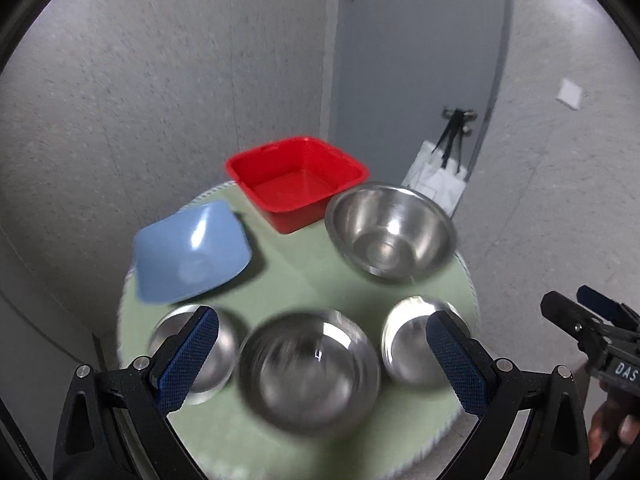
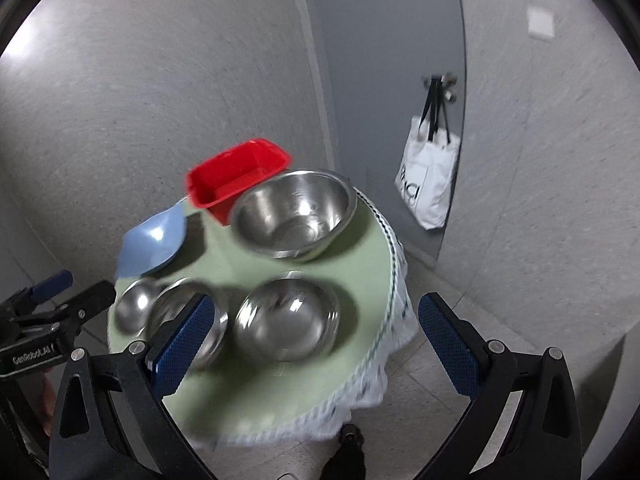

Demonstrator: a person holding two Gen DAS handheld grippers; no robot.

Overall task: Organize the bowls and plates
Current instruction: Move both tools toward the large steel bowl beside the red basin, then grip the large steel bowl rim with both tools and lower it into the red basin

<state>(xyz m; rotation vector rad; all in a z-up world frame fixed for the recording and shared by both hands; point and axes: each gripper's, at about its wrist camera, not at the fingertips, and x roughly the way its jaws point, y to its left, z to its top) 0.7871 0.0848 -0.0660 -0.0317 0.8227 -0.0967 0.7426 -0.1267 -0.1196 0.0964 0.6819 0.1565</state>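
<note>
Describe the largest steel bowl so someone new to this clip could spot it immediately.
Start at the round green table and find the red tub at its far edge. The largest steel bowl stands beside the tub, toward the door side, alone and set back from the three smaller steel bowls in the near row.

Around the matt green tablecloth [image 1: 288,276], four polished metal bowls were seen: the largest [image 1: 390,232] mirror-bright. A glossy red plastic tub [image 1: 296,182] and a glossy blue plastic dish [image 1: 192,252] were set behind. The wall [image 1: 160,100] was rough-textured.
</note>
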